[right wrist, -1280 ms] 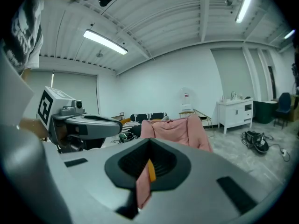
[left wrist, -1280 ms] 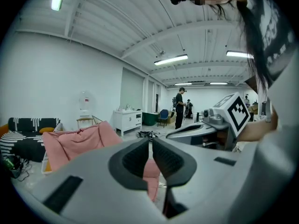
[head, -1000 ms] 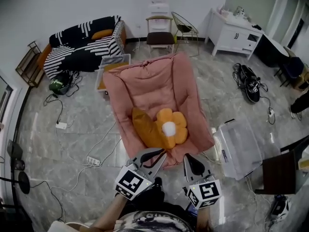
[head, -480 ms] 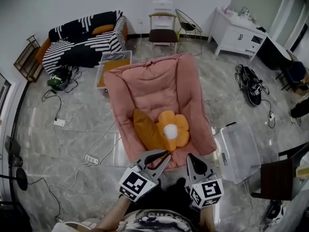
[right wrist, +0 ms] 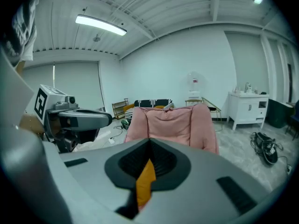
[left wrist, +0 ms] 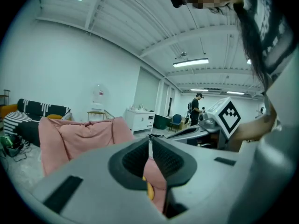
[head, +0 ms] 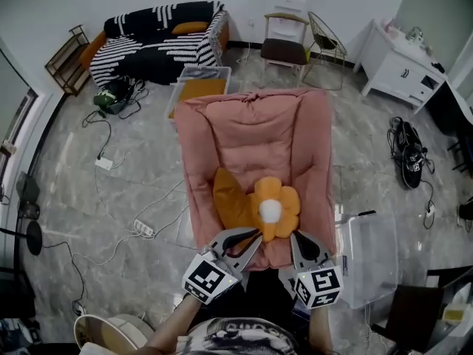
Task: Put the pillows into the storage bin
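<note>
Grippers: 2, low and side by side, each on a forearm coming up from the bottom of the head view; the left gripper [head: 253, 234] slants toward the right gripper [head: 294, 235], which points straight ahead
Left jaws: tips together, gripping nothing
Right jaws: closed, gripping nothing
Nearest edge: front rim of the pink lounger [head: 255, 139], showing right at both sets of tips
Pillows: 2 on the seat just ahead; the flower pillow [head: 275, 209] lies between the 2 grippers' lines, and the orange pillow [head: 228, 197] touches it ahead-left of the left gripper
Storage bins: 2; the clear bin [head: 369, 254] stands just right of the right gripper, and the far bin [head: 198, 86] stands beyond the lounger's back
Open room: marble floor [head: 133, 176] left of the left gripper, crossed by cables [head: 159, 213]
Far wall: 1 striped sofa [head: 159, 39], 2 chairs [head: 284, 43]
</note>
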### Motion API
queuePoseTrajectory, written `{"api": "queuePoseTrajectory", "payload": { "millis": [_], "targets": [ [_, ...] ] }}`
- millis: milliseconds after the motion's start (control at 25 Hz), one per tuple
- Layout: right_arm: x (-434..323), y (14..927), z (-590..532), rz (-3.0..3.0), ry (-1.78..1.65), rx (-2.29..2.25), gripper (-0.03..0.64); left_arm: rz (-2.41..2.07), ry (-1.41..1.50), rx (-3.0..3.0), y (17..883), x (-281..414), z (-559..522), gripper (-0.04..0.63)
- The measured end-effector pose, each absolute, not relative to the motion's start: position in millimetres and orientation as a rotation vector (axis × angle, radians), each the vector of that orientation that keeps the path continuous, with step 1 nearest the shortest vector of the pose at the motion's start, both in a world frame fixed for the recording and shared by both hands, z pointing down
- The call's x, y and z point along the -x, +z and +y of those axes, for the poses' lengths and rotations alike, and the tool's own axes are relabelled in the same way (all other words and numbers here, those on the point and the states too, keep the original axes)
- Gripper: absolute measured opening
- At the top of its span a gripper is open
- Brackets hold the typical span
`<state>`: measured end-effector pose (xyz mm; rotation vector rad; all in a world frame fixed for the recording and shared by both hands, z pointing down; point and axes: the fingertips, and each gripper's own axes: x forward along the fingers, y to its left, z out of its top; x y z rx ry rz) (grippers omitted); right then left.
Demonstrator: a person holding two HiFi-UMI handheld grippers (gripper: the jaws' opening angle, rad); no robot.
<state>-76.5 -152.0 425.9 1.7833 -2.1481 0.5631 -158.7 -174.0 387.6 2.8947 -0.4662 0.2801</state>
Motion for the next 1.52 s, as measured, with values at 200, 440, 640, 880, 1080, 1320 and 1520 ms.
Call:
{"api": "queuePoseTrajectory", "payload": {
  "millis": [200, 440, 640, 880, 1080, 1320, 1520],
  "targets": [
    [31, 459, -201, -2.156, 0.586, -1.688, 0.0, -0.516, 0.228, -2.903, 401, 132, -205, 0.032],
    [-15, 550, -245, -2.164, 0.712, -1.495, 0.048, -0.561, 0.327, -2.846, 438, 99, -229, 0.032],
    [-35, 651, -283, -2.108, 0.912, -1.376, 0.104, -0.56, 0.424, -2.791, 471, 77, -245, 0.032],
    [-37, 748, -317, -1.994, 0.963, -1.183, 0.168, -0.62, 0.47, -2.706, 503, 65, -263, 0.032],
    [-37, 802, -331, -1.903, 0.982, -1.077, 0.268, -0.65, 0.518, -2.642, 525, 66, -270, 0.032],
    [-42, 846, -316, -1.762, 0.947, -0.947, 0.342, -0.669, 0.552, -2.588, 539, 72, -271, 0.032],
    [-42, 856, -305, -1.671, 0.781, -0.834, 0.233, -0.679, 0.531, -2.596, 539, 76, -270, 0.032]
  ]
}}
